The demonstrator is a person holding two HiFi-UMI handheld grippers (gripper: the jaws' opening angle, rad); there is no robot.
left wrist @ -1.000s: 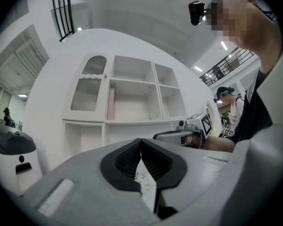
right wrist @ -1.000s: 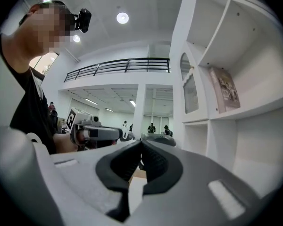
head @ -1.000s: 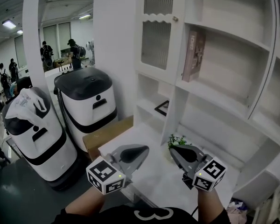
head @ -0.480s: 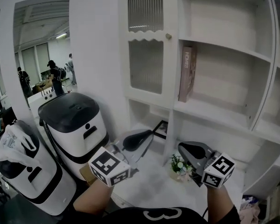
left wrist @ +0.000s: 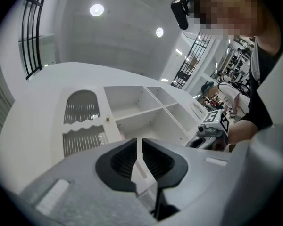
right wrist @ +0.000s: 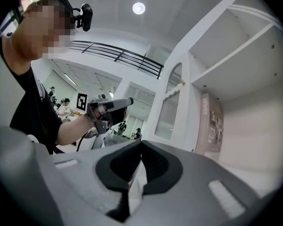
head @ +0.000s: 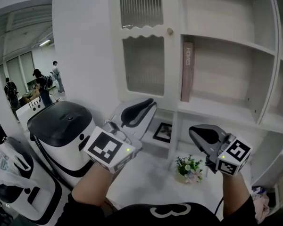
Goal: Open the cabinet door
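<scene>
Closest in, the left tongs (head: pixel 148 106) are held up in front of the white cabinet, their grey shell ending in black ribbed pads. Its jaws have just been opening and stand barely parted, a thin slit with nothing between them. The right tongs (head: pixel 194 133) sit lower and to the right, clenched with the pads meeting and nothing in them. Neither touches the cabinet. Each carries a cube of black-and-white square markers near the person's wrist.

Below them lies the smooth white bench (head: pixel 146 173) with a small potted plant (head: pixel 188 167) of green leaves and pale flowers. Just behind it, in a low compartment, a dark picture frame (head: pixel 162 132) leans back.

Further off, up and beyond the left tongs, is the cabinet door (head: pixel 144 51), shut flush in its frame. It is painted white with an arched top and holds two panes of ribbed glass, divided by a scalloped rail. A small round knob (head: pixel 170 31) sits at its right edge, level with that rail. To the right of the door are open white shelves, where one book (head: pixel 187 72) stands upright next to the door post.

Left of the cabinet stands a rounded white machine with a glossy black top (head: pixel 66 131).
</scene>
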